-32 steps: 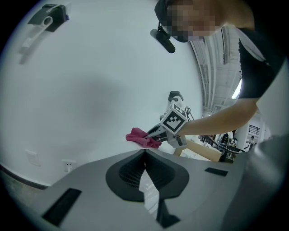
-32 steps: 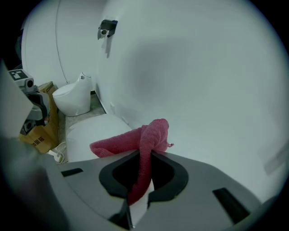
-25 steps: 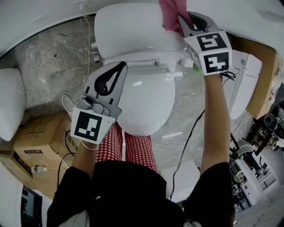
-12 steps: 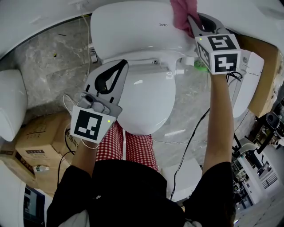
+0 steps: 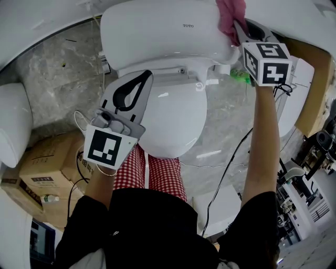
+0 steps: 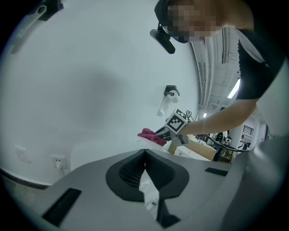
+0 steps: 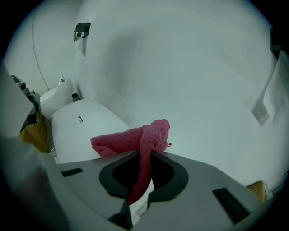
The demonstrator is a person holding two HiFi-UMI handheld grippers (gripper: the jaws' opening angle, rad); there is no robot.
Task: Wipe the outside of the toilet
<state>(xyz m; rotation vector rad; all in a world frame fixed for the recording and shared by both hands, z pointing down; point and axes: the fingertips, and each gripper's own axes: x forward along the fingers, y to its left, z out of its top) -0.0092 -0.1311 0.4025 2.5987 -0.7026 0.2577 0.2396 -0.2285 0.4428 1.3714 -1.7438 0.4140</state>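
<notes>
Head view: a glossy white, rounded toilet (image 5: pixel 157 31), its oval lid down. The right gripper (image 5: pixel 236 29) holds a fuzzy pink cloth (image 5: pixel 229 13) at the tank's right end.

Left gripper view: the left gripper (image 6: pixel 145 153) has its fingers pressed together, empty.

Right gripper view: fingers clenched on the bunched cloth.

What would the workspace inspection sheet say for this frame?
Surface: grey marbled floor, a few small specks.
Job's things: white toilet, lid down; pink cloth at the right end of the tank top.
Clutter: cardboard boxes and a plastic bottle at the person's left; green item beside the tank, unclear.
Grippers: right gripper shut on the pink cloth; left gripper shut, empty, by the bowl's left side.
Cables: black cable trailing below the right arm; white cable near the left gripper.
Surroundings: white wall; paper roll holder; equipment at right.
</notes>
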